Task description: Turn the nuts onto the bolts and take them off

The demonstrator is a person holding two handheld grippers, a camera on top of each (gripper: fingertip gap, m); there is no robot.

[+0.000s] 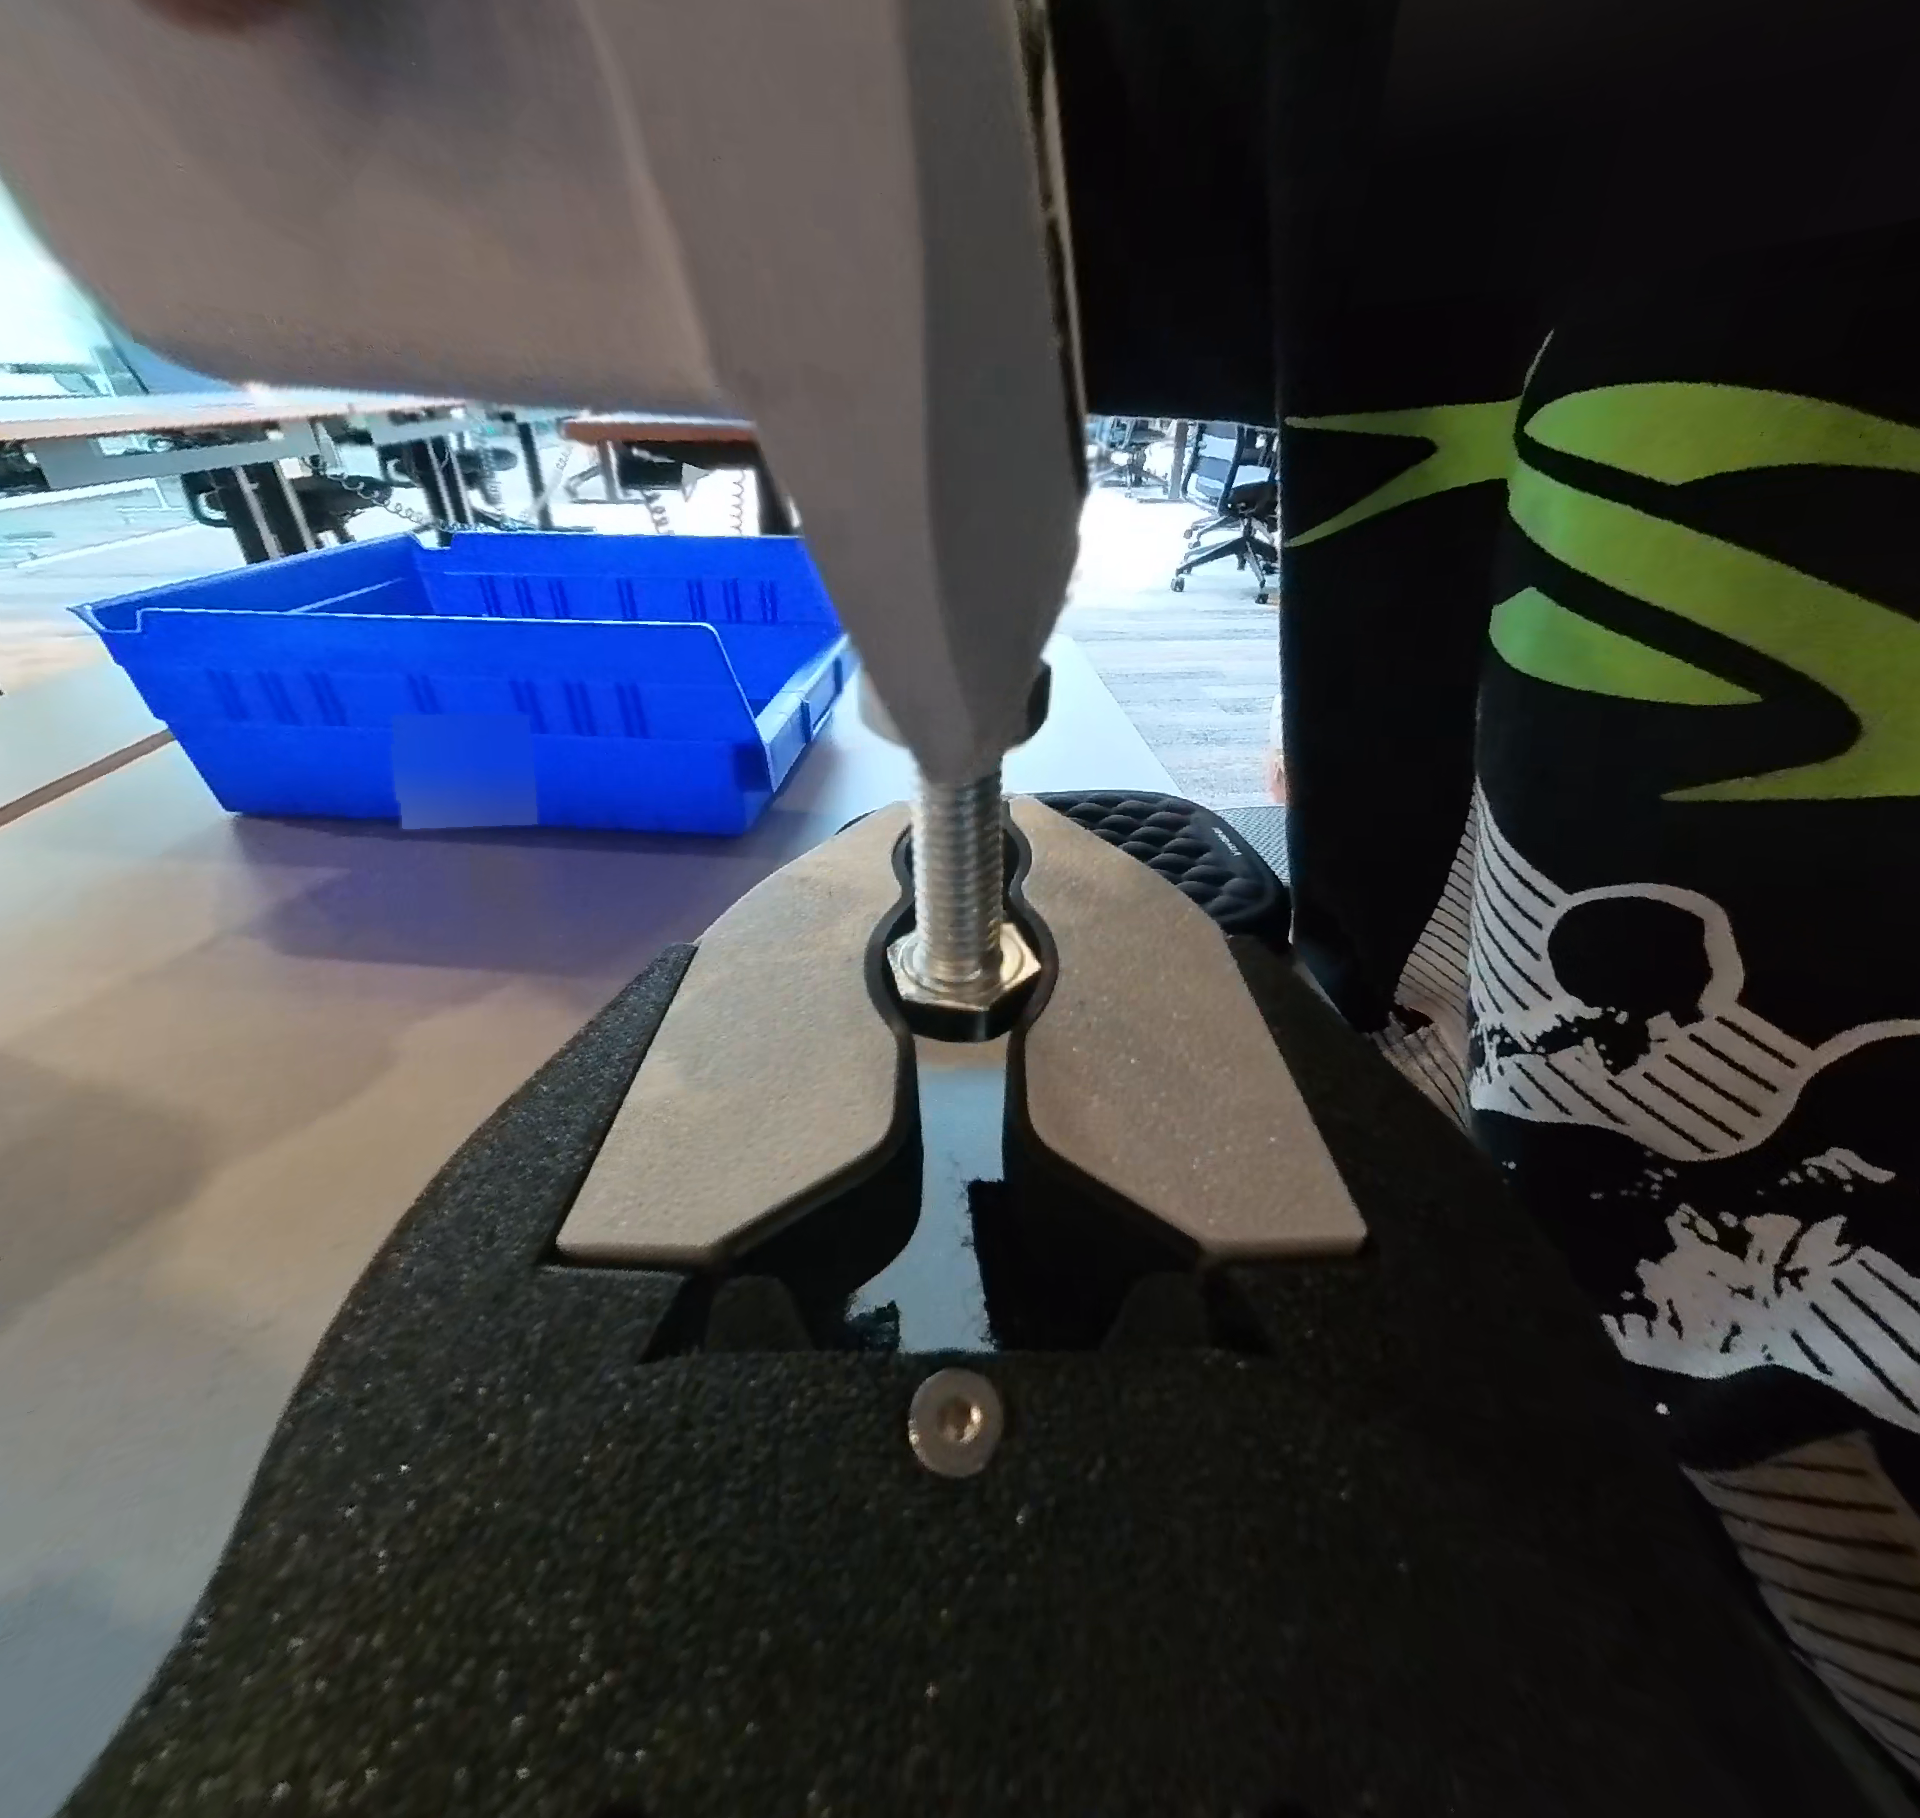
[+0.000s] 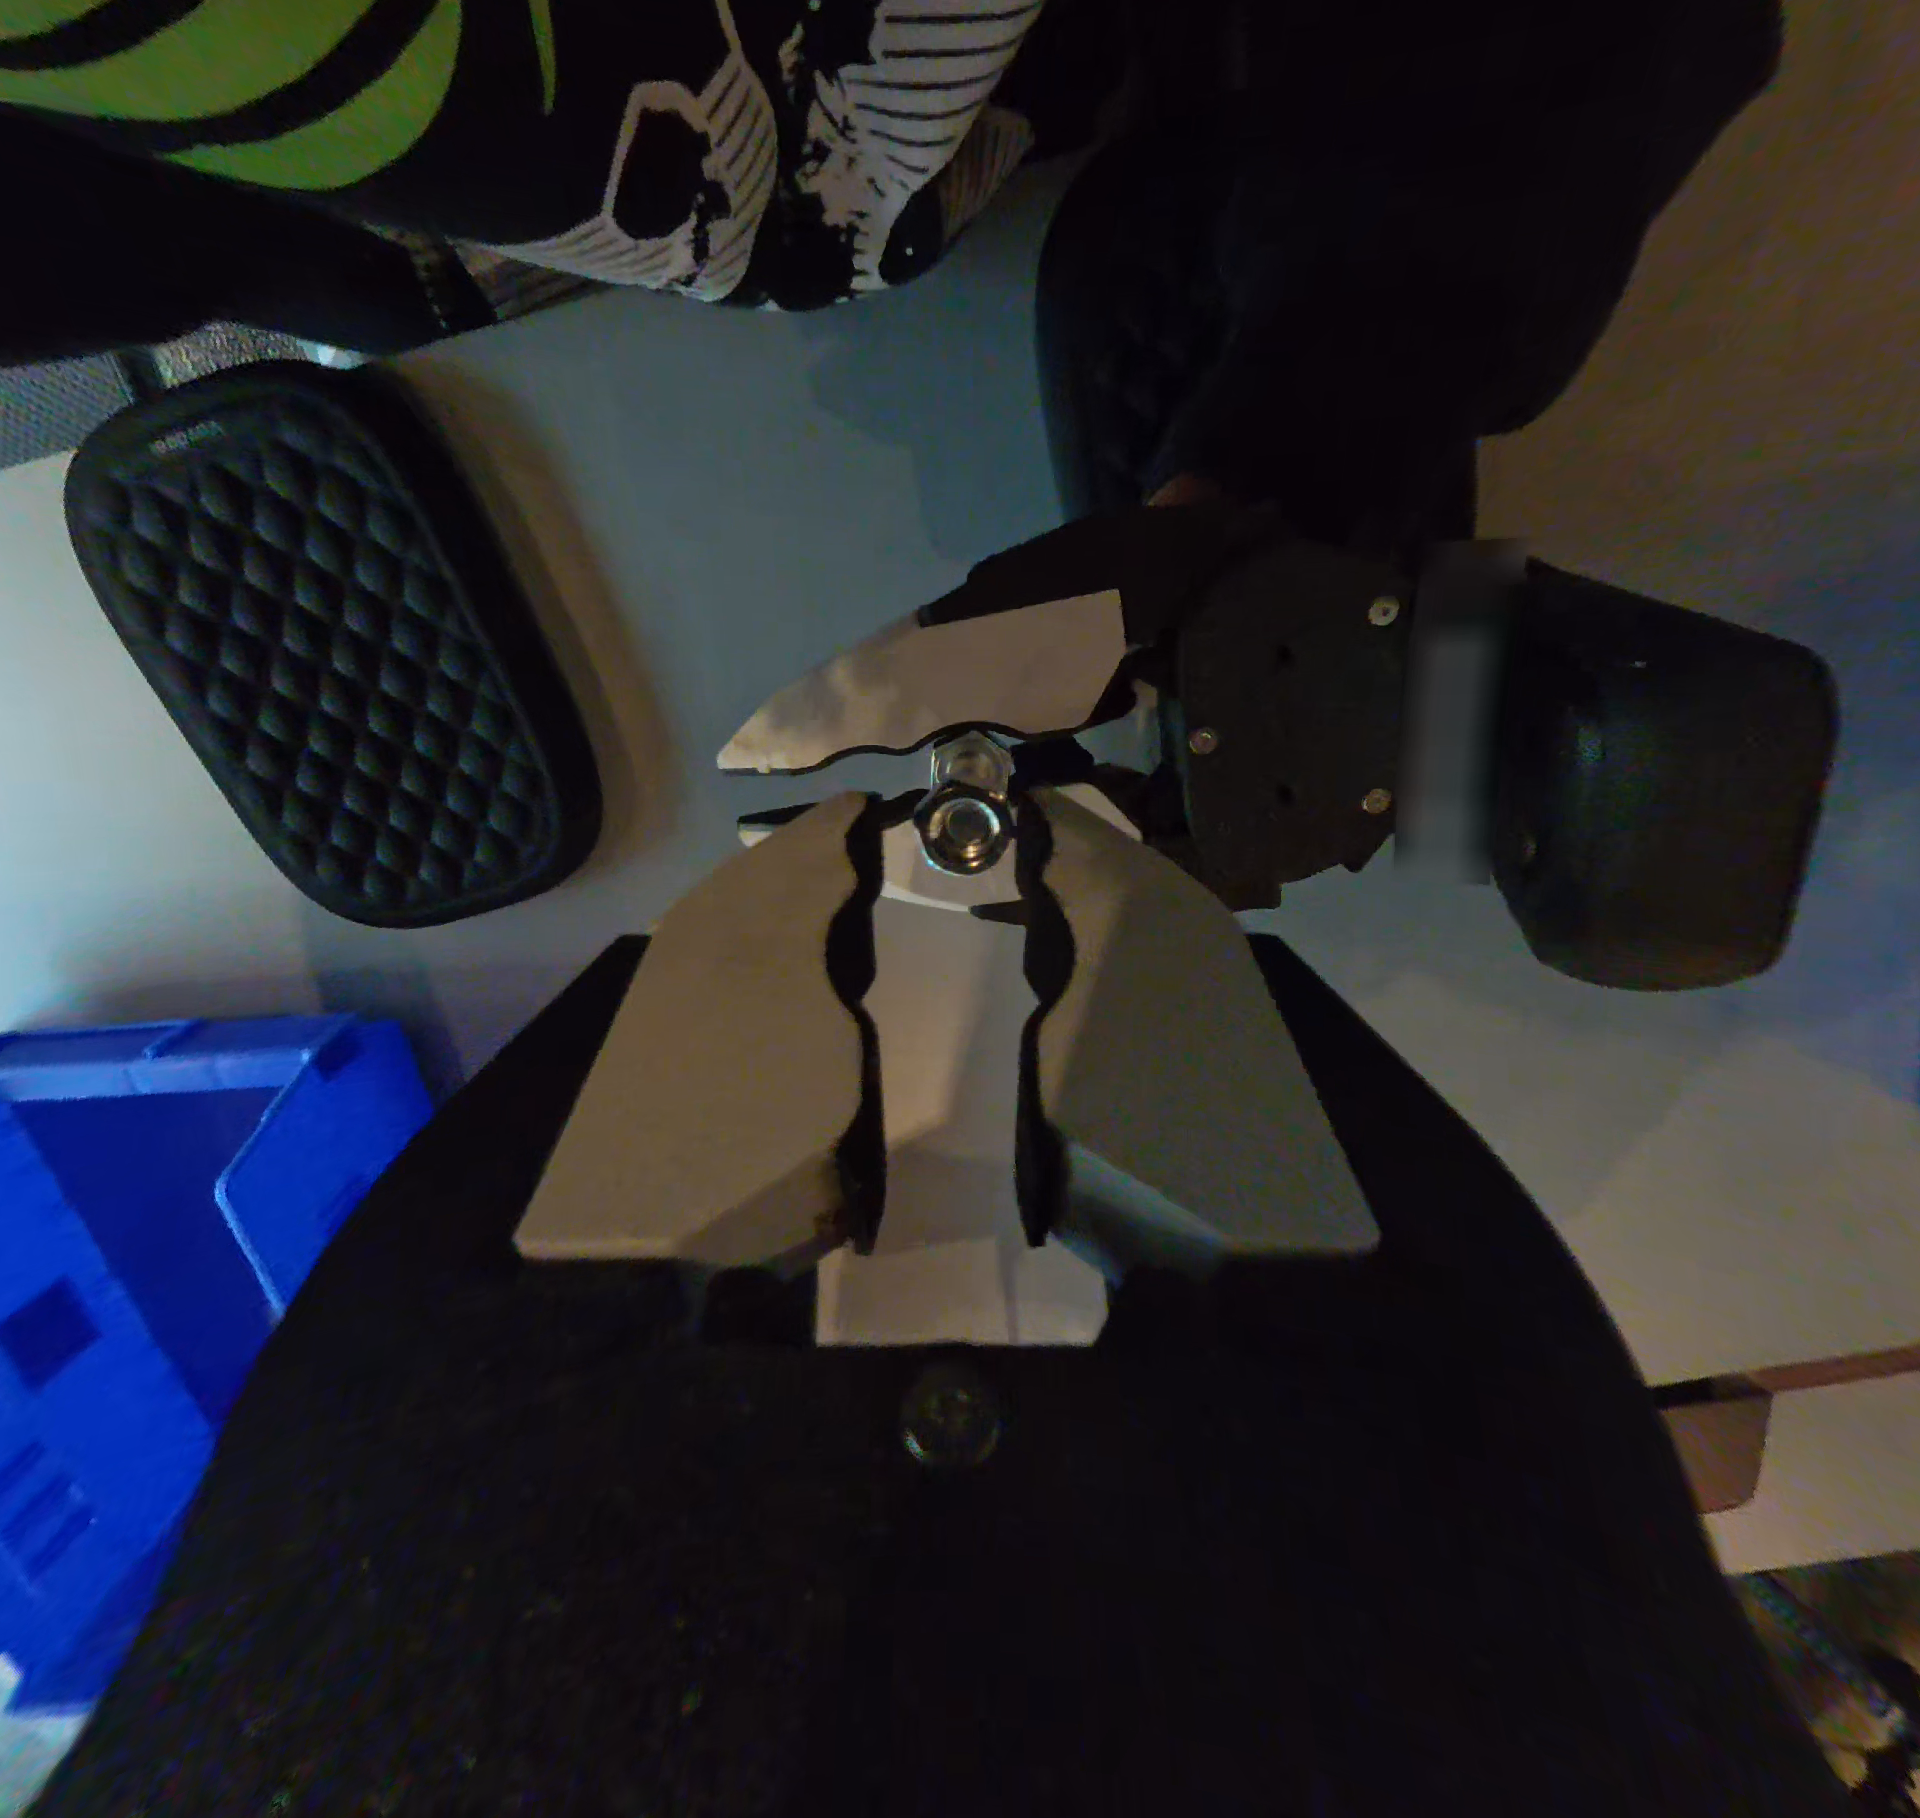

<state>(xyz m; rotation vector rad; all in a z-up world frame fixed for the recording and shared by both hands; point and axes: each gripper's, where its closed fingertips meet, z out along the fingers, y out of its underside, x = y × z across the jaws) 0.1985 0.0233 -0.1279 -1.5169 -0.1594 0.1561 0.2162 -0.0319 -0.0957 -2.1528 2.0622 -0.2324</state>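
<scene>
Left wrist view first: the left gripper (image 1: 961, 979) has its jaws nearly closed around the hex nut (image 1: 961, 987), which sits in the notch between the two grey fingers (image 1: 758, 1062). A threaded bolt (image 1: 954, 875) stands upright through the nut, and its upper end disappears between the tips of the right gripper (image 1: 951, 719), which comes down from above.

Right wrist view looks straight down along the bolt (image 2: 961, 823): the right gripper (image 2: 951, 828) has its fingertips pressed to either side of the bolt's top end, the jaws narrowly apart along the rest of their length. Just beneath lies the nut (image 2: 968, 762), clamped by the left gripper (image 2: 914, 766), which reaches in from the right side.

Both tools are held above the grey table (image 1: 208, 1041), close to its near edge. A blue bin (image 1: 468, 698) stands well apart to one side, leaving bare table between. A black quilted chair armrest (image 2: 312, 646) lies near the grippers just off the table's edge, and the person's dark printed shirt (image 1: 1662, 833) fills the space close beside them.
</scene>
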